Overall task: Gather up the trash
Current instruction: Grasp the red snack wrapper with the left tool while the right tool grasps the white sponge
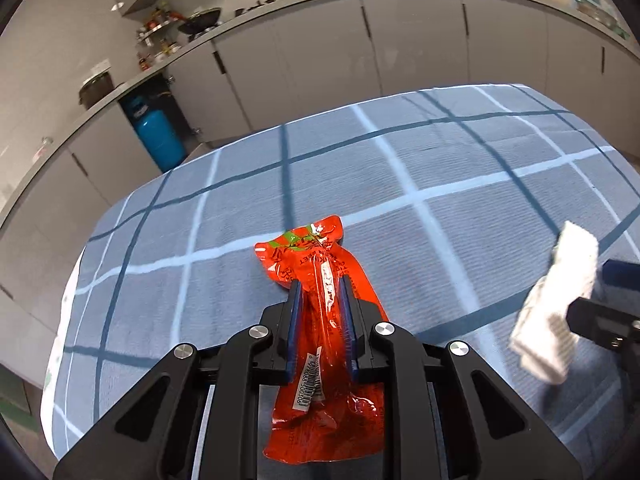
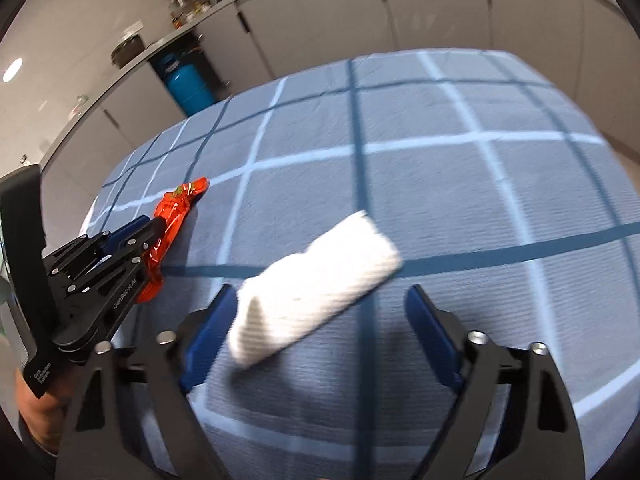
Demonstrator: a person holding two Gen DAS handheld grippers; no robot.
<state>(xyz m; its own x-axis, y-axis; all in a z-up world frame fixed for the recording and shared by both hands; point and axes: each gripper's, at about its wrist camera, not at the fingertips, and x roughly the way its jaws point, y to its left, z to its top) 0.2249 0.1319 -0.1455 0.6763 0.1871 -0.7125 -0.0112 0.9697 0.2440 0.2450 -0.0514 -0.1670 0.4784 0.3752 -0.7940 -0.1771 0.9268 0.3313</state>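
Left gripper is pinching a crinkled red plastic wrapper, its blue fingers nearly together on the wrapper's middle, the far end trailing on the blue checked tablecloth over the worktop. Right gripper is standing wide, its fingers spread around a folded white paper towel; the left pad is touching the towel's near end, the right pad is sitting well apart, so nothing is being clamped.
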